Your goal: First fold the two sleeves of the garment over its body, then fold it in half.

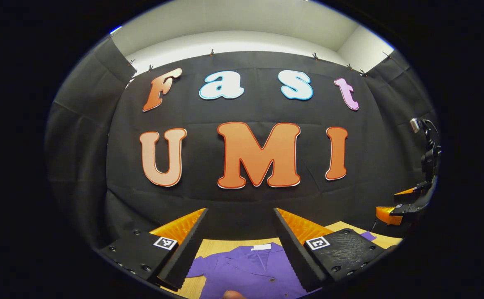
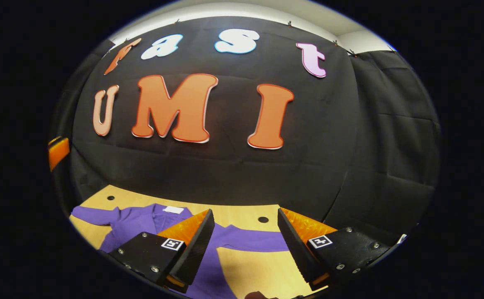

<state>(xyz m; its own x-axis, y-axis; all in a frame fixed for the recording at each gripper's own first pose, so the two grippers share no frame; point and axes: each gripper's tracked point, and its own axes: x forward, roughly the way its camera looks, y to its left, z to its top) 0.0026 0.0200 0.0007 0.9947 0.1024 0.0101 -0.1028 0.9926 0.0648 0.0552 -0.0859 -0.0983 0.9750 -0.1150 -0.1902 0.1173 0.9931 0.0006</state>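
A purple button-front garment (image 2: 142,226) with a white neck label is spread flat on the pale wooden counter (image 2: 246,265), one sleeve (image 2: 250,242) stretched sideways. The left claw (image 1: 238,245) and right claw (image 2: 245,249) are held released above it, nothing gripped.

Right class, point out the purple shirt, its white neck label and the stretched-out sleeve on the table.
shirt (image 1: 250,272), left gripper view, on the front panel.
label (image 2: 173,210), right gripper view, on the label's middle.
sleeve (image 2: 254,242), right gripper view, midway along its length.
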